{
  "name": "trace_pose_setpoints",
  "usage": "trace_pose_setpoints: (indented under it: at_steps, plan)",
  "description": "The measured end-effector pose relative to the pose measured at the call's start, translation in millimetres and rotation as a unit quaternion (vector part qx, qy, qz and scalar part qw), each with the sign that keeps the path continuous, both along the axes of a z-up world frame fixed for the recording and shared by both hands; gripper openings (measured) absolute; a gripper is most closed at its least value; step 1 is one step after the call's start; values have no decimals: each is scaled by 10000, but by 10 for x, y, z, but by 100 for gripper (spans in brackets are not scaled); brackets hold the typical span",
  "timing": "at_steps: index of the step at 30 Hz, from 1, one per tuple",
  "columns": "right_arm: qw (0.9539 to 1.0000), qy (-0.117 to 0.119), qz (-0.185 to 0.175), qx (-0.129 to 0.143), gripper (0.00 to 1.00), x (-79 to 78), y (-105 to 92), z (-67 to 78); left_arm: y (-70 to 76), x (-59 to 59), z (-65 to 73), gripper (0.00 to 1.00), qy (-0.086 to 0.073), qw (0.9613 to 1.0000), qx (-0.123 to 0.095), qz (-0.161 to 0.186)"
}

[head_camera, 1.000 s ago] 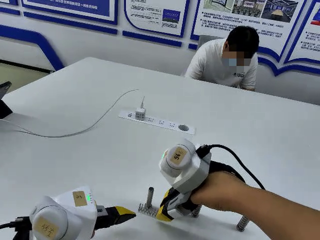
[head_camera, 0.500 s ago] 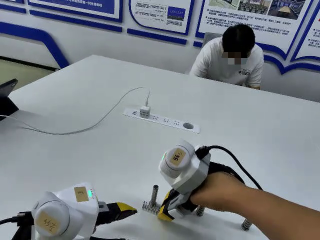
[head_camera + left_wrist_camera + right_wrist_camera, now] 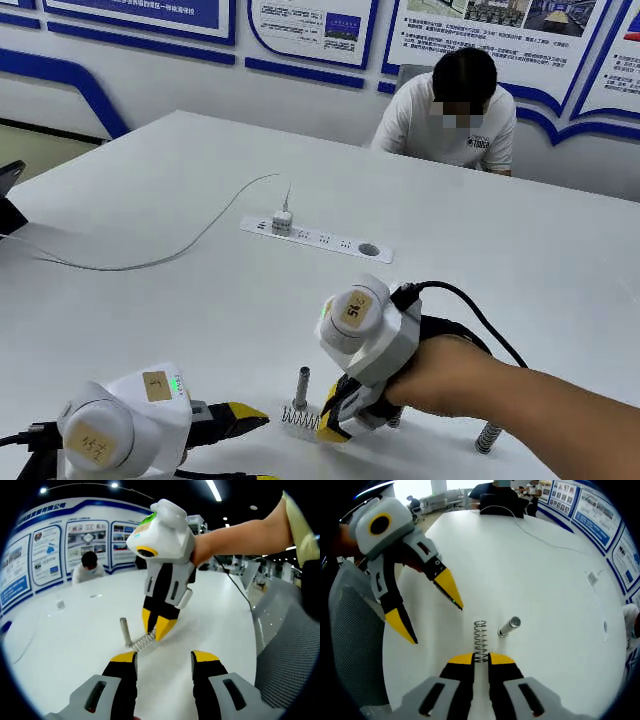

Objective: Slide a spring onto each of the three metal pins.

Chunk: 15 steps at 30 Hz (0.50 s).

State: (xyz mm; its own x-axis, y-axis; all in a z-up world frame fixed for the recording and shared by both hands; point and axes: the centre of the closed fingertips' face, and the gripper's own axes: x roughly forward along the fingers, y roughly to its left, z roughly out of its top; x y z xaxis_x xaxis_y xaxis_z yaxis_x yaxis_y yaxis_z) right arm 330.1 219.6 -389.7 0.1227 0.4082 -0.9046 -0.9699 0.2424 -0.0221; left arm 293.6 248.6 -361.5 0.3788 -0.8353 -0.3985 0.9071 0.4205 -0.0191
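A short, upright, grey metal pin (image 3: 301, 387) (image 3: 124, 630) (image 3: 509, 626) is standing bare on the white table (image 3: 180, 290). The right gripper (image 3: 326, 432) (image 3: 155, 630) (image 3: 480, 659), white-bodied with yellow-tipped black jaws, is reaching down just beside this pin. Its jaws are pinching shut on one end of a thin, silver coil spring (image 3: 298, 417) (image 3: 144, 641) (image 3: 480, 637). The spring is lying low over the tabletop, and its free end is sitting just beside the pin's base. Whether it is touching the pin cannot be told. The matching left gripper (image 3: 265, 446) (image 3: 164, 656) (image 3: 437, 625) is hovering near the pin on the side away from the right gripper. Its jaws are spread wide and holding nothing, and its tips are pointing toward the pin. Another pin already wearing a spring (image 3: 487, 437) is standing well apart from the bare pin, beyond the right gripper. Far behind the pin, a white power strip (image 3: 315, 240) is lying on the table with a white cable (image 3: 190, 245) running from it.
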Motion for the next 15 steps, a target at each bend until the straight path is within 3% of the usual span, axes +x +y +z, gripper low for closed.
trace_pose_setpoints:
  at_steps: [6, 15]
  plan:
    - [9995, 34, 311, -39, 12, -179, -61, 127, -43, -2, 24, 43, -45, 10000, -2, -75]
    - [9978, 55, 645, -136, 12, -374, -135, 201, -150, -43, 76, 41, -115, 9996, -19, -253]
